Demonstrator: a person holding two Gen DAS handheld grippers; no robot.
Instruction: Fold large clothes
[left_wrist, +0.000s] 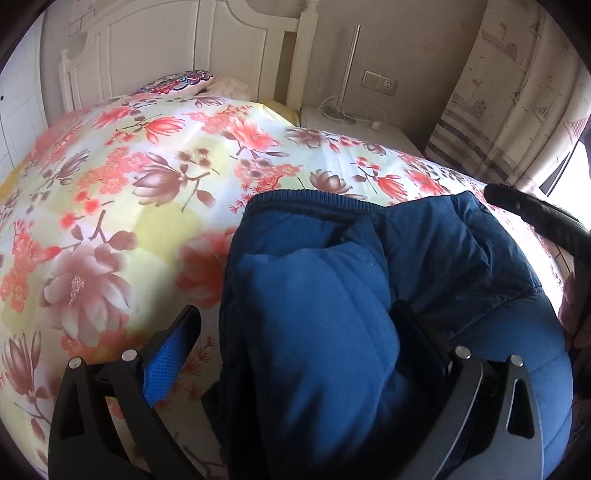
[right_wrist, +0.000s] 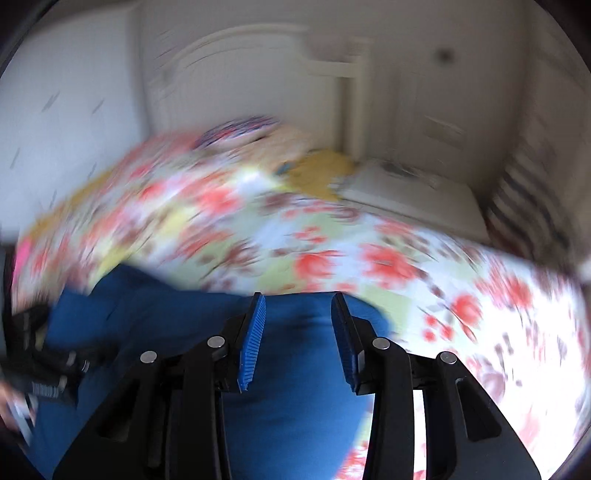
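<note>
Across the lower middle of the left wrist view lies a blue padded jacket (left_wrist: 332, 295) on the floral bedspread (left_wrist: 129, 184), ribbed hem toward the upper centre. It looks soft, bulky and springy, probably slippery-shelled, so thick seams or the hem are likely the best hold. The left gripper (left_wrist: 291, 354) stands spread wide around a puffy fold without pinching it. The right gripper (right_wrist: 298, 339) hangs unclenched above the cloth, gripping nothing.
</note>
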